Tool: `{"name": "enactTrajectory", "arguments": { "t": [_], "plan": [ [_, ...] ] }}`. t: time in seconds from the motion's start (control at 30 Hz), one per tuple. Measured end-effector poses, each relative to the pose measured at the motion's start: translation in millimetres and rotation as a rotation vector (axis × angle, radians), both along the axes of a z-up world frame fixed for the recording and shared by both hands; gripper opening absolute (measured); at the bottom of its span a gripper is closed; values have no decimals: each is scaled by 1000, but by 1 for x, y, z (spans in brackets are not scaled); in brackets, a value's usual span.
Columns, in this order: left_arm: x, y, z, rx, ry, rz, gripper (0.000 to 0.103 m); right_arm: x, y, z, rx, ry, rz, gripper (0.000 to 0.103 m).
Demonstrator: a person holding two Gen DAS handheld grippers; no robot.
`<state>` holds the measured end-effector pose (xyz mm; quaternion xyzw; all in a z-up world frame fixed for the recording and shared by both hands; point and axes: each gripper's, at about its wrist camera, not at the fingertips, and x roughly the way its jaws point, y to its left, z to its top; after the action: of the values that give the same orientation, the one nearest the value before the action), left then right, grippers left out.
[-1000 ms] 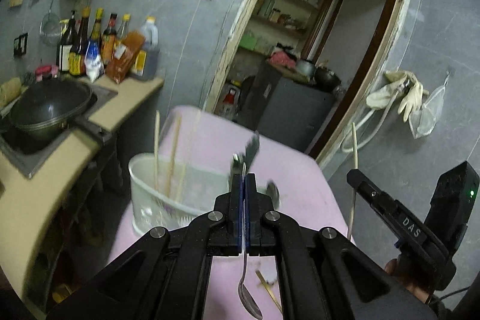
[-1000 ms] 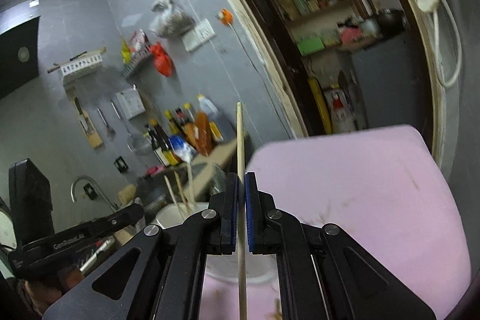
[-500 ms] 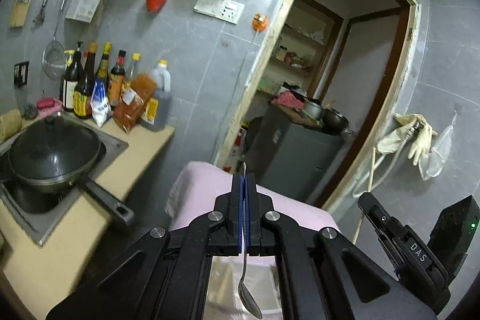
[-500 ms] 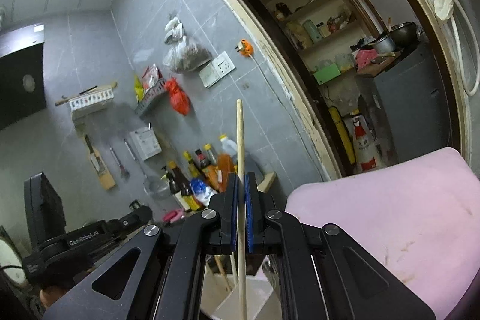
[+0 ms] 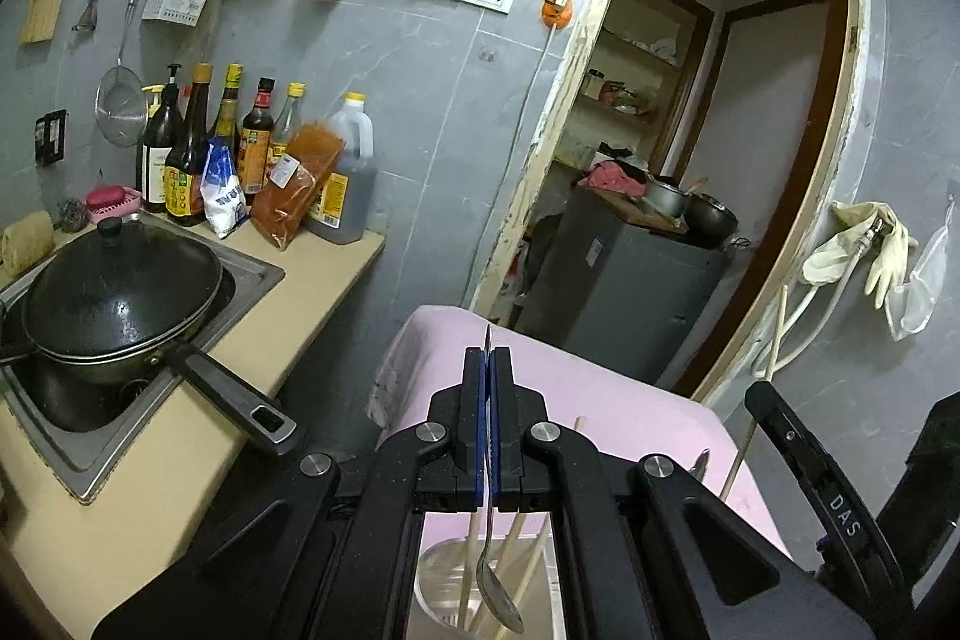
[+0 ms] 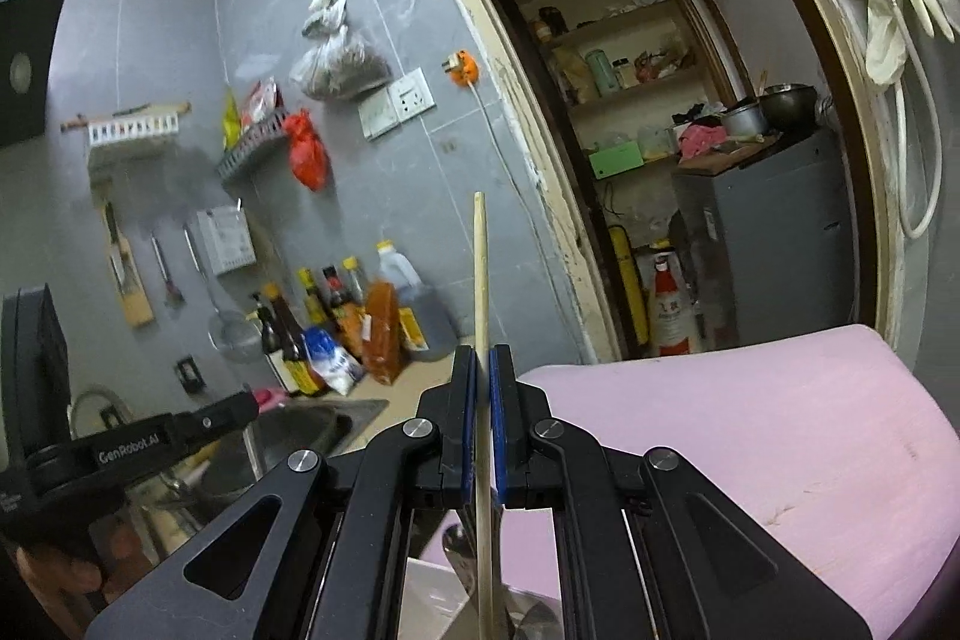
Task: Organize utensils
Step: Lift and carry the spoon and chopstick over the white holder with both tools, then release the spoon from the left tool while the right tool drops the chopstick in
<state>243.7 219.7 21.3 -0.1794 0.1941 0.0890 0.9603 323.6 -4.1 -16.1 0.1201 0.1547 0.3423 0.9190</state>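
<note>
The spoon [image 5: 491,568] hangs bowl-down, clamped in the left gripper [image 5: 487,358], over the white holder [image 5: 441,580] where chopsticks [image 5: 471,550] lean. The right gripper [image 6: 483,358] is clamped on an upright chopstick [image 6: 480,280] beside it. The holder sits near the pink table's [image 5: 570,388] left edge, with open floor toward the counter [image 5: 198,412].

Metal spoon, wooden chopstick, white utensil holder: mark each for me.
Metal spoon [image 5: 495,589]: left wrist view, on its bowl, hanging below the shut pads.
Wooden chopstick [image 6: 480,268]: right wrist view, on the shaft above the pads.
White utensil holder [image 5: 435,595]: left wrist view, on its inner wall.
</note>
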Motion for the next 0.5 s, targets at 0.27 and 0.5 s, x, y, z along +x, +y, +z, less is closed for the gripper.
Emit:
{"name": "enactTrajectory", "arguments": {
  "t": [0.27, 0.5],
  "plan": [
    [-1, -14, -9, 77, 8, -12, 0, -5, 4, -10, -38, 8, 3, 3],
    [-3, -21, -18, 76, 46, -41, 0, -10, 1, -13, -57, 25, 12, 4]
  ]
}}
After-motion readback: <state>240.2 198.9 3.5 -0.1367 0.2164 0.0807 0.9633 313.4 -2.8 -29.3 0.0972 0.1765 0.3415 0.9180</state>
